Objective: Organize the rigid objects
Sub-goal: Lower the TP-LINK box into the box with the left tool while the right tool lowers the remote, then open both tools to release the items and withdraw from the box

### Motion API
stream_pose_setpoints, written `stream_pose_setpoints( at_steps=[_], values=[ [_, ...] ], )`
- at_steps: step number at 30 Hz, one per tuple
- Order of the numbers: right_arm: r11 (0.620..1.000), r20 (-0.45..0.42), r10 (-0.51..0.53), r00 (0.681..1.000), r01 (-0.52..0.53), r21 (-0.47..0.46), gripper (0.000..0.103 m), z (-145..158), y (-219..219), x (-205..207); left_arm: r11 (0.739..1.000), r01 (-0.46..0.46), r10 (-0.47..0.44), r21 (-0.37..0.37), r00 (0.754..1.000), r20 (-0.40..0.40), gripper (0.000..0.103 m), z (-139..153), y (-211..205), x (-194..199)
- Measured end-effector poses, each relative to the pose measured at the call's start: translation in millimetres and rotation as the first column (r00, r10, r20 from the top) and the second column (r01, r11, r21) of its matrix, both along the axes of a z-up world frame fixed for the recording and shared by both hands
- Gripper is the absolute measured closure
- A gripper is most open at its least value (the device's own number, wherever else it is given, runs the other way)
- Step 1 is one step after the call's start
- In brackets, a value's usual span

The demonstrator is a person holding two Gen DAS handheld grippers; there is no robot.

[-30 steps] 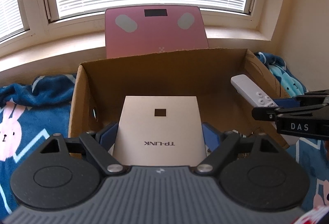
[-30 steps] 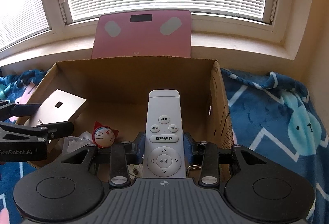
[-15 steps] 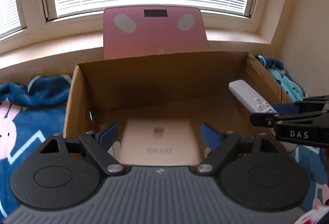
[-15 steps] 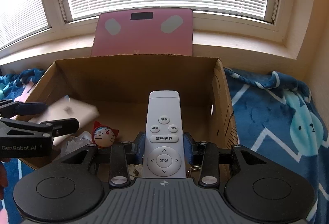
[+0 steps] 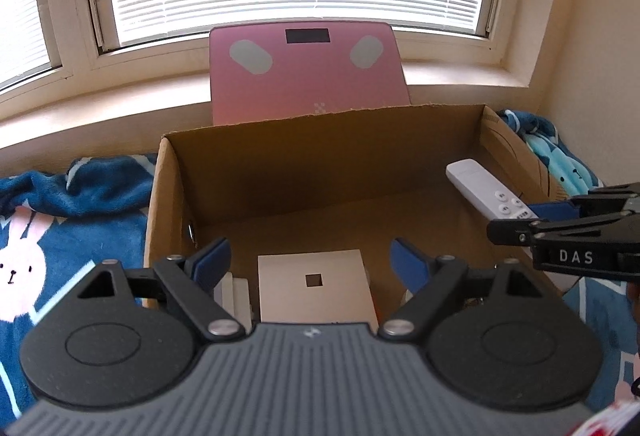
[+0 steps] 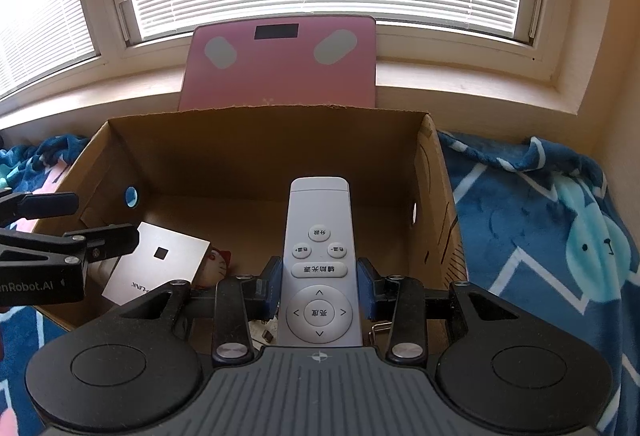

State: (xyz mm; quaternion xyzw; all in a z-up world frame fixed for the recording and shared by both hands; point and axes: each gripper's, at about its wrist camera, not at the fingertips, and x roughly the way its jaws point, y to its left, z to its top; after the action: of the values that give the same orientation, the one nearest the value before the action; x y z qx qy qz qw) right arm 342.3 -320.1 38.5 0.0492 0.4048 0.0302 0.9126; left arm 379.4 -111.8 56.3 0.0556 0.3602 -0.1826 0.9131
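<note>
An open cardboard box (image 5: 280, 172) stands in front of me. A beige TP-LINK box (image 5: 314, 286) lies inside it near the front; it also shows in the right wrist view (image 6: 158, 264). My left gripper (image 5: 310, 260) is open and empty above that box. My right gripper (image 6: 320, 284) is shut on a white remote control (image 6: 319, 260) and holds it over the cardboard box (image 6: 260, 152), toward its right side. The remote (image 5: 486, 194) and right gripper (image 5: 556, 216) show at the right in the left wrist view.
A pink bathroom scale (image 5: 308, 72) leans against the windowsill behind the box. A red and white cat figure (image 6: 216, 262) and small items lie in the box. A blue patterned blanket (image 6: 532, 208) lies under and around the box. A wall is on the right.
My left gripper opened and let go of the TP-LINK box, which dropped into the cardboard box. The left gripper rose slightly. The right gripper kept holding the remote, nearly still.
</note>
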Motion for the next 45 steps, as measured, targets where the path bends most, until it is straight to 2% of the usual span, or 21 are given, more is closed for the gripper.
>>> stream_pose_setpoints(
  at_steps=[7, 11, 13, 14, 15, 23, 33, 45],
  values=[
    [1.000, 0.006, 0.004, 1.000, -0.004, 0.008, 0.068, 1, 5, 3, 1.000, 0.002, -0.002, 0.004, 1.000, -0.004, 0.019, -2, 1, -1],
    [0.997, 0.036, 0.032, 0.999, -0.034, 0.069, 0.067, 0, 5, 5, 1.000, -0.001, 0.001, 0.003, 1.000, -0.005, 0.019, -4, 3, 0],
    [0.997, 0.051, 0.022, 0.998, -0.025, 0.075, 0.062, 2, 4, 5, 1.000, -0.001, 0.001, 0.010, 1.000, -0.001, 0.019, -4, 3, -2],
    [0.997, 0.062, 0.014, 0.998, -0.018, 0.074, 0.050, 3, 3, 3, 1.000, -0.001, 0.001, 0.014, 1.000, 0.003, 0.019, -4, 4, -3],
    [0.997, 0.076, 0.012, 0.997, -0.018, 0.078, 0.044, 4, 2, 1, 1.000, -0.002, 0.002, 0.016, 1.000, 0.006, 0.019, -3, 4, -4],
    [1.000, 0.100, -0.007, 0.995, 0.005, 0.024, 0.043, 17, 2, -17, 1.000, -0.016, 0.015, 0.024, 1.000, 0.021, 0.012, 5, 11, -18],
    [1.000, 0.121, -0.013, 0.993, 0.013, 0.000, 0.042, 46, 3, -73, 0.999, -0.040, 0.040, -0.004, 0.998, 0.038, 0.002, 34, 25, -69],
    [0.999, 0.145, 0.013, 0.989, -0.009, -0.034, 0.042, 81, 18, -174, 0.992, -0.100, 0.104, -0.074, 0.994, 0.042, 0.001, 62, 54, -164]
  ],
)
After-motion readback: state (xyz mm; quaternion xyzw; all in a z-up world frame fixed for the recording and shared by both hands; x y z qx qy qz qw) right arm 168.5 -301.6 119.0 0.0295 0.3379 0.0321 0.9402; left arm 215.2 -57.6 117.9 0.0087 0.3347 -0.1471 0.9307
